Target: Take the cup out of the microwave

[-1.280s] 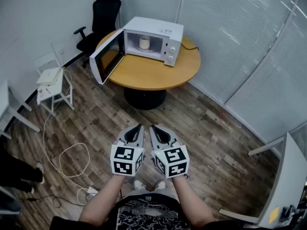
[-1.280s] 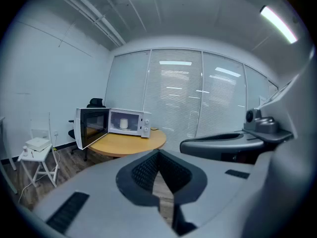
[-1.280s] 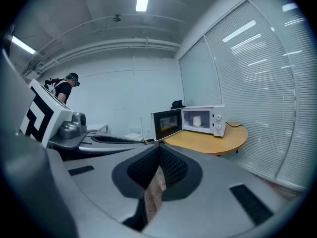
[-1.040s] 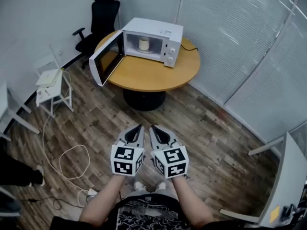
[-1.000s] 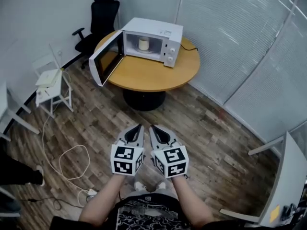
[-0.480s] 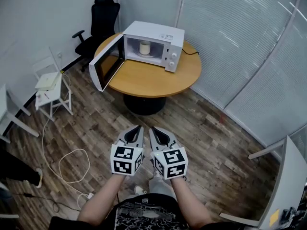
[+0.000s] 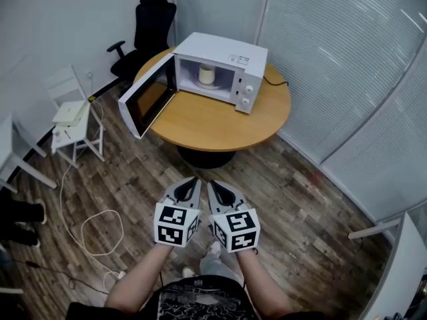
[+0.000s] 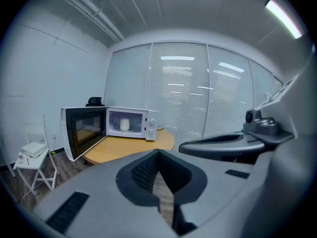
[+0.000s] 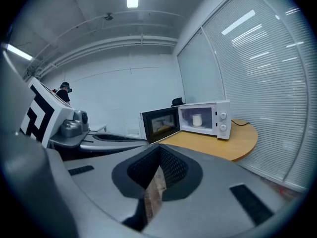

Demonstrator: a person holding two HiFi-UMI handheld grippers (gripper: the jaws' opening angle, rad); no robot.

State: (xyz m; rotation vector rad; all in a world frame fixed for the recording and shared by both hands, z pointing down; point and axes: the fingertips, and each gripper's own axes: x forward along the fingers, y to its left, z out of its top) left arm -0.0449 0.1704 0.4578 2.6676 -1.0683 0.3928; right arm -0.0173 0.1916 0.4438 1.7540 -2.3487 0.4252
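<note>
Your left gripper and right gripper are both clenched, with nothing between the jaws. You hold them side by side above the wood floor. Well beyond them stands the round table. The microwave sits on it, door swung open. The cup stands upright inside the microwave.

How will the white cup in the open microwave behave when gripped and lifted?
The cup looks rigid, probably ceramic: likely stiff but breakable. Its smooth, straight sides may be slippery. It stands upright, broad for its height, so tipping seems unlikely.
</note>
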